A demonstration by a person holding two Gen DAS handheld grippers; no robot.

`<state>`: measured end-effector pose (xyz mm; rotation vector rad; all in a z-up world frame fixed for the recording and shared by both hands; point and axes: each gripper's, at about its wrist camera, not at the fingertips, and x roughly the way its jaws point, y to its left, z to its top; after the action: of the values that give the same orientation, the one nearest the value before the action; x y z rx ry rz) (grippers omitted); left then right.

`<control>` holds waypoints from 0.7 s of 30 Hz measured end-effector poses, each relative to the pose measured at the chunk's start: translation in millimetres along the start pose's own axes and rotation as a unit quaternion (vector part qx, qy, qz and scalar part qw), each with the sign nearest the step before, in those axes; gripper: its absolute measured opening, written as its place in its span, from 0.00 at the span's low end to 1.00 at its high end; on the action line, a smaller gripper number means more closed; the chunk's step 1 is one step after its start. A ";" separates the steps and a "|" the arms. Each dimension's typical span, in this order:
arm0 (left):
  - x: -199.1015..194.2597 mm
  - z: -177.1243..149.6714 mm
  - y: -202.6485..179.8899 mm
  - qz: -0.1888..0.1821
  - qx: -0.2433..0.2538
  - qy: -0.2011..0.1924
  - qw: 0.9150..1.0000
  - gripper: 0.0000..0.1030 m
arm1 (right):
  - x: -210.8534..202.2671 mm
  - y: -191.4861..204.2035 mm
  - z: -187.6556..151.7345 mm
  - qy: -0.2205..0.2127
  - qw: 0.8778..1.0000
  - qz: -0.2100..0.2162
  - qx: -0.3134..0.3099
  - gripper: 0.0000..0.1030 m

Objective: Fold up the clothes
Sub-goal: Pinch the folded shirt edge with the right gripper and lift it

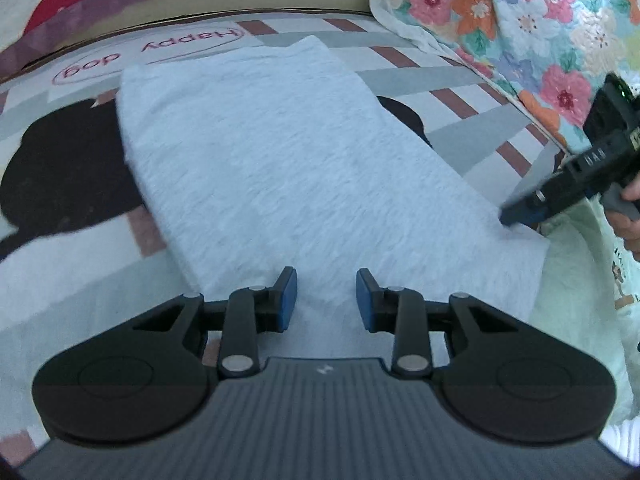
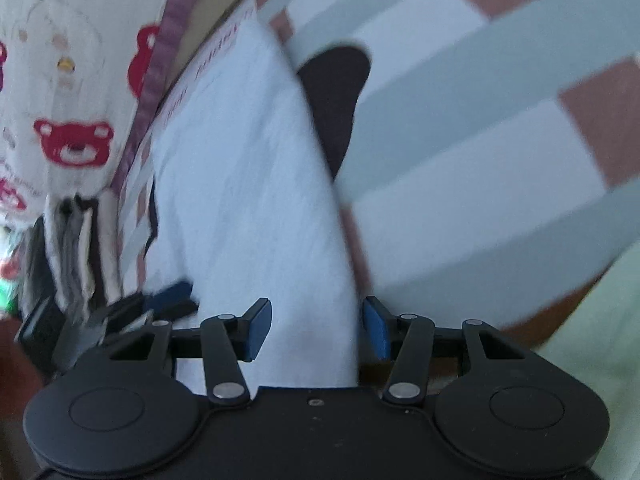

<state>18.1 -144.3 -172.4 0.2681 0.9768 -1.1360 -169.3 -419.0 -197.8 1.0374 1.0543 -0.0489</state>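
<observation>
Nearest to us in the left wrist view, the left gripper (image 1: 326, 296) hangs just above the near end of the folded garment (image 1: 280, 168), its blue-padded fingers (image 1: 289, 300) spread apart with nothing between them; the pale grey cloth runs away from us as a long, flat rectangle lying on a checked blanket (image 1: 448, 80) of grey, white and brown blocks with a large black dog shape (image 1: 60, 176) printed on it. At the garment's near right corner we see the right gripper (image 1: 520, 216) meeting the cloth edge, a hand (image 1: 628, 216) on its handle; in its own view the right gripper (image 2: 316, 328) has its fingers (image 2: 258, 330) parted on either side of the upturned garment (image 2: 248, 184) edge, not pressed onto it. Farther off, "Happy dog" lettering (image 1: 148, 54) sits beyond the garment's far end; a floral quilt (image 1: 532, 28) is heaped at the far right, and a bear-print fabric (image 2: 72, 100) lies past the blanket's edge.
</observation>
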 end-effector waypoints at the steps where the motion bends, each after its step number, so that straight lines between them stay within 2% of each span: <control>1: -1.4 -1.8 1.0 -0.001 -0.002 -0.002 1.000 0.31 | 1.6 -2.2 -3.3 0.007 1.000 0.006 0.008 0.54; 3: -3.6 -5.0 2.0 -0.002 -0.005 -0.007 1.000 0.31 | 4.8 -6.4 -9.6 0.022 0.999 0.018 0.024 0.55; 7: -2.9 -10.5 -0.8 0.005 -0.001 -0.013 1.000 0.31 | 7.9 -2.6 -9.9 0.016 0.999 0.028 0.024 0.57; 8: -2.7 -11.2 -1.6 0.006 0.000 -0.014 1.000 0.31 | 7.2 -0.5 -8.6 0.007 0.999 0.034 0.021 0.52; 9: -2.8 -11.2 -1.7 0.007 0.001 -0.014 1.000 0.31 | 6.5 1.7 -7.3 -0.001 0.999 0.041 0.018 0.33; 11: -3.0 -11.1 -2.0 0.009 0.004 -0.013 1.000 0.31 | 2.9 8.8 -5.9 -0.014 0.998 0.067 0.000 0.17; 13: -5.0 -11.1 -0.9 -0.001 -0.002 -0.021 1.000 0.31 | -1.3 16.6 -1.0 -0.029 0.996 0.088 -0.011 0.14; 14: -7.1 -11.3 0.5 -0.010 -0.008 -0.027 1.000 0.35 | -3.2 20.6 1.7 -0.036 0.994 0.099 -0.017 0.13; 16: -15.5 -10.5 5.2 -0.045 -0.036 -0.040 0.998 0.39 | -3.1 31.0 11.8 -0.045 0.992 0.111 -0.030 0.12; 19: -33.2 -7.1 -5.0 -0.079 -0.014 -0.082 0.993 0.42 | -3.0 46.7 27.0 -0.057 0.989 0.129 -0.049 0.12; 21: -40.2 -3.7 -16.5 -0.095 0.012 -0.090 0.991 0.47 | -2.9 57.1 37.1 -0.066 0.986 0.141 -0.062 0.12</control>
<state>-1.0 -123.6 -139.1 0.0904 0.8409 -1.3229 -117.5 -415.5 -153.7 1.0465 0.7729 0.1744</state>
